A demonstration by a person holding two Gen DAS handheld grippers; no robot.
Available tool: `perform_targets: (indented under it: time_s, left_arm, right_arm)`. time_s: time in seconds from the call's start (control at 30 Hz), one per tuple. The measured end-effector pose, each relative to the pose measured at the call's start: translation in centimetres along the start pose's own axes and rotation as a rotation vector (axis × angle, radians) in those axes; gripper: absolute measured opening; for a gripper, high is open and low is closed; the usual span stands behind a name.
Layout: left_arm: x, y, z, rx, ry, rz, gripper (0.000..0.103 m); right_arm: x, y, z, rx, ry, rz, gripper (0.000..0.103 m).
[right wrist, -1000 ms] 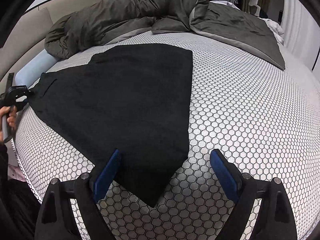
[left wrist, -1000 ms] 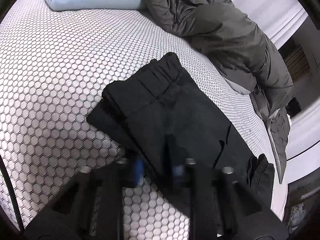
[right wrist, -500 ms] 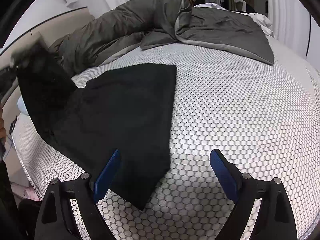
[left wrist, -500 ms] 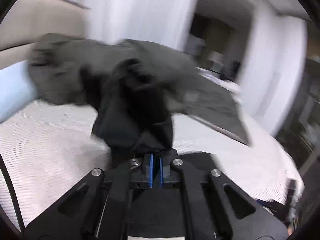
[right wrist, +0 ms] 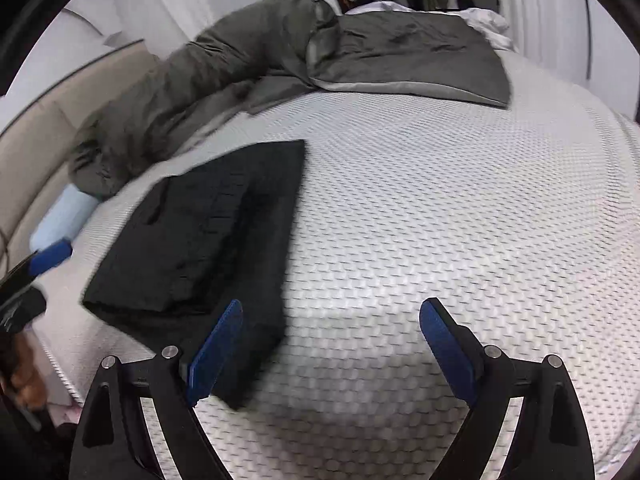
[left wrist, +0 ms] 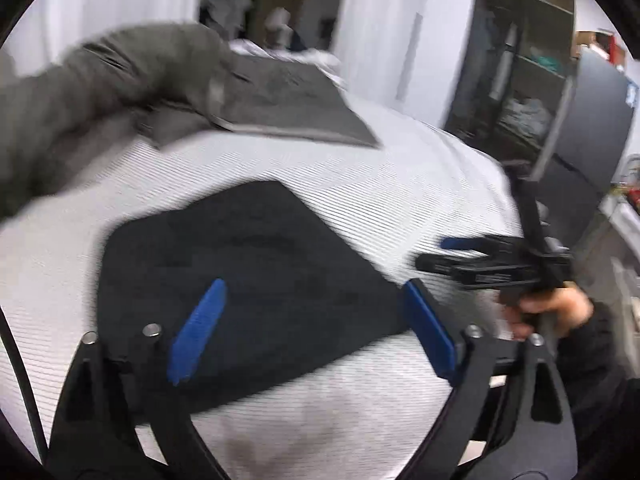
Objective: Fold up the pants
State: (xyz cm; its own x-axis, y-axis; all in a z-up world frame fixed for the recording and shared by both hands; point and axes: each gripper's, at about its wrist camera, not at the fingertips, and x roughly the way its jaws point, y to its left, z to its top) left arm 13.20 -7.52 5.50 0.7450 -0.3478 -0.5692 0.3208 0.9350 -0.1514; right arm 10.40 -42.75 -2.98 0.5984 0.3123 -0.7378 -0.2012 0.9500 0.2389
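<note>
The black pants lie folded in a thick stack on the white honeycomb bed cover, left of centre in the right wrist view. My left gripper is open and empty just above the near part of the stack. My right gripper is open and empty over the bed, its left finger next to the stack's near corner. The right gripper also shows at the right of the left wrist view, and the left gripper's blue pad shows at the left edge of the right wrist view.
A rumpled grey duvet lies across the far side of the bed. A pale blue pillow sits at the far left by the beige headboard. Dark shelving stands beyond the bed.
My left gripper carried the waistband end over, let it go onto the rest of the pants and opened. The pants went from spread flat to a folded stack. The right gripper stayed open.
</note>
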Motion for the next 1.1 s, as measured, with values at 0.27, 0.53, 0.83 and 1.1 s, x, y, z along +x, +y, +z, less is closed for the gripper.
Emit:
perform_targets:
  time_s: [0.27, 0.53, 0.83, 1.1]
  left_arm:
    - [1.3, 12.7, -4.9, -0.306, 0.091, 0.303, 0.089]
    - [4.0, 19.4, -9.8, -0.354, 0.246, 0.435, 0.088]
    - [3.2, 19.3, -9.4, -0.345, 0.222, 0.427, 0.088]
    - [-0.4, 16.2, -7.4, -0.305, 0.085, 0.323, 0.088]
  right_arm:
    - [3.3, 3.2, 1.6, 0.116, 0.056, 0.418, 0.086]
    - [9.5, 4.5, 2.6, 0.154, 0.196, 0.374, 0.086]
    - [10.6, 5.5, 3.8, 0.173, 0.155, 0.410, 0.019]
    - [1.1, 9.3, 4.1, -0.056, -0.033, 0.302, 0.016]
